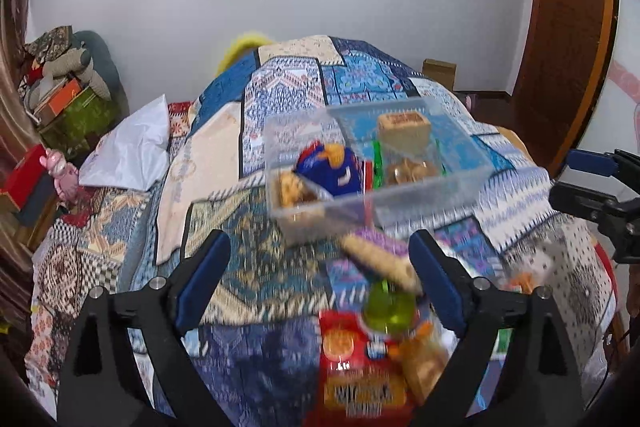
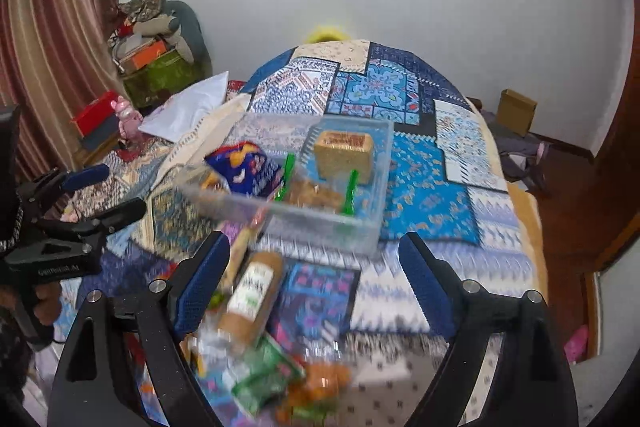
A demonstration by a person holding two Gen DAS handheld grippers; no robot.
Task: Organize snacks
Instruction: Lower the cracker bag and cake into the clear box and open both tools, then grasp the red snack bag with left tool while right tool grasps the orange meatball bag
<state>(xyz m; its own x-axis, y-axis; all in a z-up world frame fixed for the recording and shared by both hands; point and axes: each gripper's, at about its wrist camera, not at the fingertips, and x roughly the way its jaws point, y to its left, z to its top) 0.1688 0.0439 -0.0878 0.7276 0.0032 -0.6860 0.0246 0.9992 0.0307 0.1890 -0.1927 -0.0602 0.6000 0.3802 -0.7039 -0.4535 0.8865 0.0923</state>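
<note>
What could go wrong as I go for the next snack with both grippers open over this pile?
The loose snacks lie overlapped: the green cup sits on the red packet, so the left gripper may pinch two or knock one off. The long biscuit roll lies by the right gripper's finger and could be nudged or roll on the soft quilt. The clear bin rests on that quilt, so a hard drop might tip it.

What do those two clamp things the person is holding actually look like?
Both are matte black plastic frames with silver bolts. The left gripper and right gripper each carry two long fingers faced with blue textured pads. Seen from the right wrist view, the left one's body bears small white lettering, too blurred to read.
</note>
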